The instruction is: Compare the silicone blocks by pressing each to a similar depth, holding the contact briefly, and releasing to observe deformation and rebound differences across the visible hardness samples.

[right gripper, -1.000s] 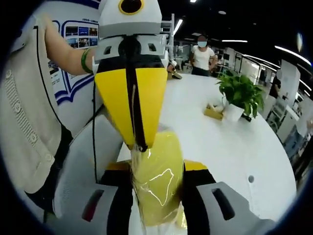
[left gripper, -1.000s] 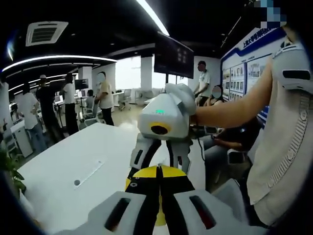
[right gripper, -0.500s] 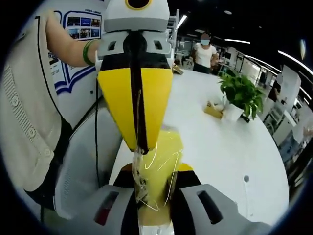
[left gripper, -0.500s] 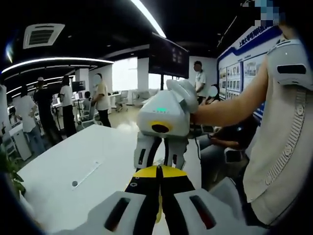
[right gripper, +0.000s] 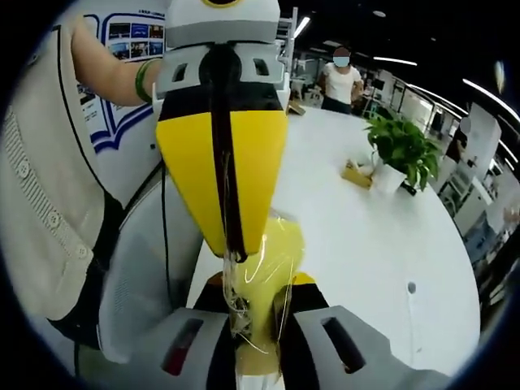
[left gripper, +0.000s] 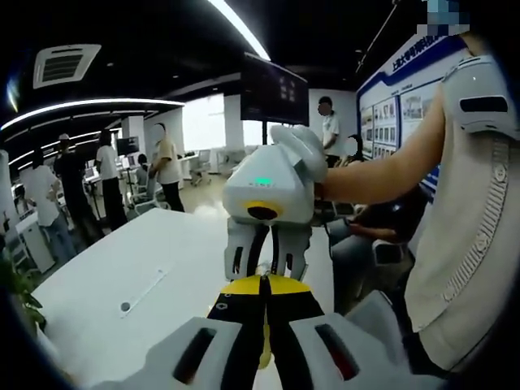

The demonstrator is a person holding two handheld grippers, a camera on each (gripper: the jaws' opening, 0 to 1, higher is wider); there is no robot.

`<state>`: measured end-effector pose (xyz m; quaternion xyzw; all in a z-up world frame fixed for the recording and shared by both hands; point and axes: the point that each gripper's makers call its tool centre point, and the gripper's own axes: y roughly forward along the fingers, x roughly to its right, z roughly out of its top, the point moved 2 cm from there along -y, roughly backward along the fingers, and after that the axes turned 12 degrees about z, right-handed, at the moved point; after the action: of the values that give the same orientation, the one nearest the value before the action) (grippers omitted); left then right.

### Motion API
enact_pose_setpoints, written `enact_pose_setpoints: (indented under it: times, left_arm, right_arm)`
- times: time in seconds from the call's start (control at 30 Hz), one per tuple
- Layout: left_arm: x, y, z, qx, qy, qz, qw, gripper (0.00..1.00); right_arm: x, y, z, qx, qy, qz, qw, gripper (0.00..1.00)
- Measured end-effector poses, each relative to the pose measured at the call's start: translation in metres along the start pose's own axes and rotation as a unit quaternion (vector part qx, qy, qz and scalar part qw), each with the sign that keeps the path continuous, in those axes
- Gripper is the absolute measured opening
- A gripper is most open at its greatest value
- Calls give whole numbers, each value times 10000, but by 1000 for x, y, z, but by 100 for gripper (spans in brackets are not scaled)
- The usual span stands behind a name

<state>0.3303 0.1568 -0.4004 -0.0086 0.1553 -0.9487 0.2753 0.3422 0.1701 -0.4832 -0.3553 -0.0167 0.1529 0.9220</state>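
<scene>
A yellow silicone block (right gripper: 276,252) in clear crinkled film sits between the jaws of my right gripper (right gripper: 258,286), which is shut on it and squeezes it narrow. My left gripper (right gripper: 234,250) reaches in from the top of the right gripper view. Its yellow jaws are shut, with the tip pinching the film at the block's upper left edge. In the left gripper view my left gripper (left gripper: 262,284) points at my right gripper (left gripper: 266,264), whose white body faces it. The block is mostly hidden there.
Both grippers are held over a long white table (right gripper: 382,236) with a potted plant (right gripper: 402,150) and a small yellow box (right gripper: 356,175). The holder's torso (right gripper: 41,203) is close on one side. Several people (left gripper: 106,175) stand beyond the table's far end.
My right gripper's jaws have closed in on the yellow block, which now looks narrower. My left gripper stays shut at the film, its view shifted slightly.
</scene>
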Motion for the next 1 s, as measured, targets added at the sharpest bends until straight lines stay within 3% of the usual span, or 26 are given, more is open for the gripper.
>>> enact_pose_setpoints:
  times: [0.3, 0.43, 0.7, 0.9, 1.0]
  left_arm:
    - [2, -1, 3, 57, 65, 26, 10000, 0]
    - [0, -3, 10, 254, -72, 24, 9996, 0]
    - [1, -4, 12, 395, -85, 42, 9992, 0]
    - [-1, -3, 11, 326, -465, 183, 9982, 0]
    - [-1, -2, 12, 453, -495, 260, 9974, 0]
  right_arm:
    - [-3, -3, 2, 72, 73, 18, 9999, 5]
    - [-5, -7, 9, 326, 189, 90, 9992, 5]
    - [-6, -8, 12, 358, 202, 87, 9991, 6]
    - [-8, -8, 11, 346, 282, 96, 9990, 6]
    - [-7, -10, 11, 407, 347, 99, 9985, 6]
